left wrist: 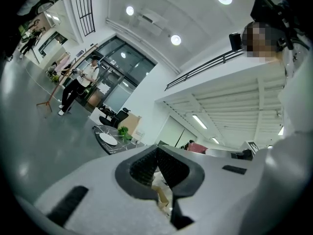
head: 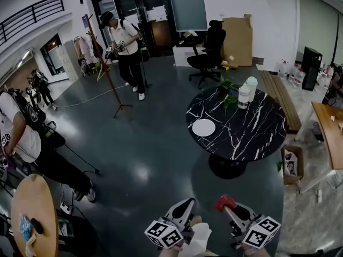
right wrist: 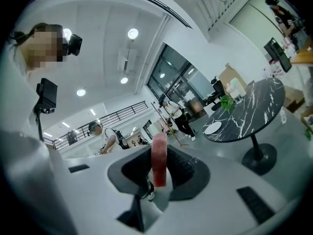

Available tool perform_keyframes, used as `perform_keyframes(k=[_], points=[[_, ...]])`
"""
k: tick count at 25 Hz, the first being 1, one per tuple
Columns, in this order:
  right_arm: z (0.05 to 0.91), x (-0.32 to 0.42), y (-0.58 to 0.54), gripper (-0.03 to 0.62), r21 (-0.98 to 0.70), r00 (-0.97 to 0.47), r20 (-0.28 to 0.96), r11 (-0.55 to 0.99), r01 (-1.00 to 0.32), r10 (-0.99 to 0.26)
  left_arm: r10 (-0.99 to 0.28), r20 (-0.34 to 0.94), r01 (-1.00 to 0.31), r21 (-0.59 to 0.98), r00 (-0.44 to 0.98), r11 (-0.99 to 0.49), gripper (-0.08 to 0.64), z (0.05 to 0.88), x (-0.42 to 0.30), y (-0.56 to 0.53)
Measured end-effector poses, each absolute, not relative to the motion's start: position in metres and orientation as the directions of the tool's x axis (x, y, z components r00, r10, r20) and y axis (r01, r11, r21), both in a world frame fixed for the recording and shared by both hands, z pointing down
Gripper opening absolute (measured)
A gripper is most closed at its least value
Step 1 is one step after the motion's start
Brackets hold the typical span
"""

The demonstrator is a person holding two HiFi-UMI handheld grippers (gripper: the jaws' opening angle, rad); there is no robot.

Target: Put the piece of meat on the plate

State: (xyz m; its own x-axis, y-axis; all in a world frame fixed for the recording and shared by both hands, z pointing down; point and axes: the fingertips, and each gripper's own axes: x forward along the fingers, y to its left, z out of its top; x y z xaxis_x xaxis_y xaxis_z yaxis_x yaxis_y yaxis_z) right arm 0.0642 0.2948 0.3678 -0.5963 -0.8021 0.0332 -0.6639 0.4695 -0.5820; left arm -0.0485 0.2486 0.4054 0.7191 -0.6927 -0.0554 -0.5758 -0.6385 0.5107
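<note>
A red slab of meat (right wrist: 159, 161) stands upright between the jaws of my right gripper (right wrist: 159, 151), which is shut on it. In the head view the meat (head: 225, 201) shows at that gripper's (head: 227, 206) tip, low in the frame. The white plate (head: 203, 127) lies bare on the near left part of a round black marble table (head: 252, 138), well ahead of both grippers. The right gripper view shows the plate (right wrist: 212, 128) far off. My left gripper (head: 187, 203) is held level beside the right one. Its jaws (left wrist: 156, 152) are shut with nothing in them.
Two bottles (head: 246, 94) and a small plant (head: 228, 87) stand at the table's far side. An office chair (head: 209, 52), a coat stand (head: 107, 74) and a standing person (head: 127, 52) are beyond. Another person (head: 27, 138) and a wooden table (head: 32, 218) are at left, a cardboard box (head: 292, 164) at right.
</note>
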Motion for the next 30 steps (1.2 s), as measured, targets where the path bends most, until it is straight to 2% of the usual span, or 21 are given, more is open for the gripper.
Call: perform_keyframes(k=[8,17,30], points=[[0.365,0.066,0.2,0.089,-0.579,-0.579,0.044,0.451,-0.679,-0.814,-0.643,-0.071,-0.53,0.499,0.763,-0.685,0.009,0.396,-0.027,0.147],[0.362,0.054,0.11,0.089,-0.576,-0.576,0.059,0.443,-0.687,-0.816,-0.653,-0.06,-0.537,0.515,0.755,-0.668,0.009,0.4,-0.04,0.056],[0.377,0.067,0.029,0.089,-0.573,-0.528,0.103,0.383,-0.724,-0.843,-0.625,-0.044,-0.512,0.529,0.78,-0.677,0.009,0.416,-0.029,-0.03]])
